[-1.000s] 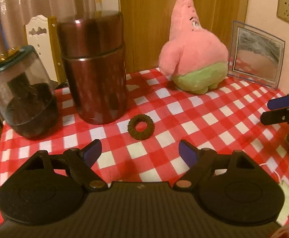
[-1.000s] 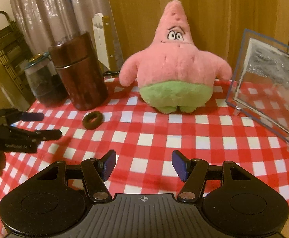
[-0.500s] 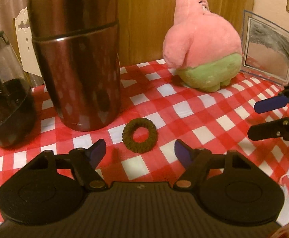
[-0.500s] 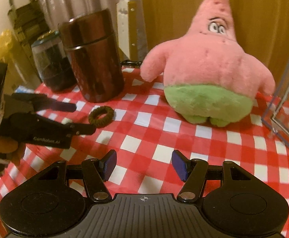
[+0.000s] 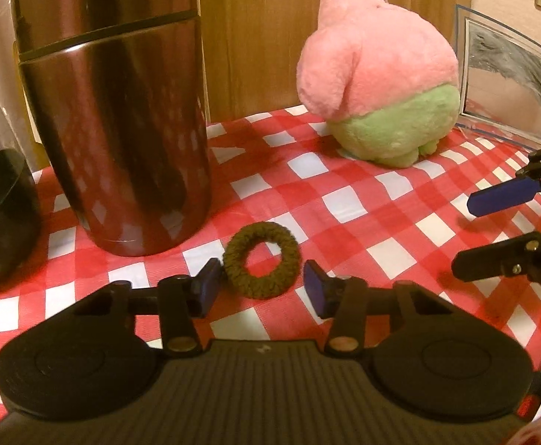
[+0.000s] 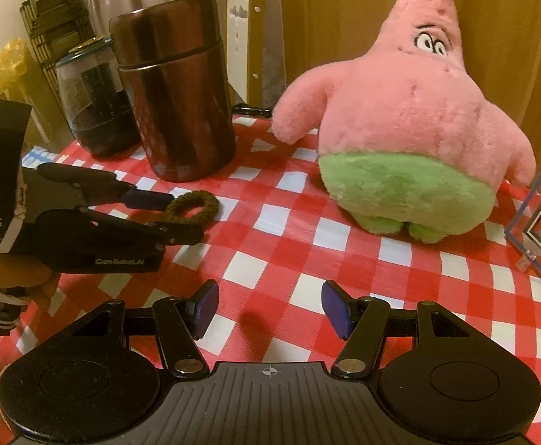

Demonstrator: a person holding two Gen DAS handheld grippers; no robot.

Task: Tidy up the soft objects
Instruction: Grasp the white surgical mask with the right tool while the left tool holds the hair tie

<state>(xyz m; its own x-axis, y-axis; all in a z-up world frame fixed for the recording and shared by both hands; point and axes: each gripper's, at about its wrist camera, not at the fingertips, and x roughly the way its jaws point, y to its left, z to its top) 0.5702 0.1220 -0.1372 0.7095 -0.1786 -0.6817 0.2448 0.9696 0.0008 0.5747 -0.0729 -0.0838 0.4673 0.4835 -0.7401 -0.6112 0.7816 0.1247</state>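
A dark olive hair tie (image 5: 263,231) lies flat on the red-and-white checked tablecloth (image 5: 344,193). My left gripper (image 5: 263,286) is low over the cloth with the tie between its blue pads. Its jaws are closing, and a thin gap shows on each side. From the right wrist view the same left gripper (image 6: 185,217) straddles the hair tie (image 6: 213,205). A pink and green starfish plush (image 6: 400,129) stands upright at the back, also in the left wrist view (image 5: 378,81). My right gripper (image 6: 270,309) hovers open before the plush with nothing between its fingers.
A tall brown metal canister (image 5: 114,111) stands just left of the hair tie, with a glass jar (image 6: 92,104) of dark contents behind it. A clear acrylic frame (image 5: 507,81) leans at the right. The right gripper (image 5: 487,228) reaches in from the right edge.
My left gripper came forward and down until the hair tie lay between its pads, and its jaws narrowed. The right gripper drew nearer the plush and rolled a little.
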